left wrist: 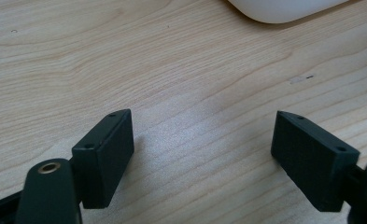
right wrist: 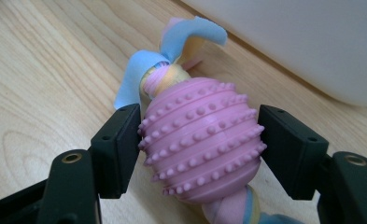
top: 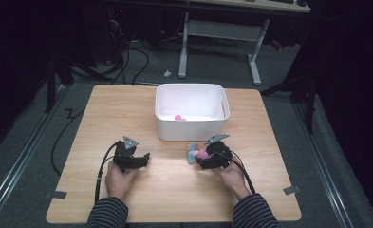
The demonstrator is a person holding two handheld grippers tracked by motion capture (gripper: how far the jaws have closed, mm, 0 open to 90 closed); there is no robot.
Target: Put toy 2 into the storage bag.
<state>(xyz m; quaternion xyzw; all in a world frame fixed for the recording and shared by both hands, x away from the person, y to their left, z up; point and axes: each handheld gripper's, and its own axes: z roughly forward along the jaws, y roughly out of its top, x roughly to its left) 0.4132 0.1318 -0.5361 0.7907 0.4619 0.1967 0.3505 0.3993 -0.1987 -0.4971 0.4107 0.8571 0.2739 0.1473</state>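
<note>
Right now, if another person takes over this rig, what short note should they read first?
Right gripper: jaws shut on the pink studded ball toy, its cloth strips trailing, low at the table near the white bin.
Left gripper: open, holding nothing, just above bare wood.
Done: toy gripped; a small pink thing already lies in the bin.
Left, probably: lift the toy into the bin and release.

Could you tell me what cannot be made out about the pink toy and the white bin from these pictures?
- Pink studded toy: its lower braided end is cut off by the bottom edge of the right gripper view.
- White bin: the small pink thing inside is too small to identify in the high view.
</note>
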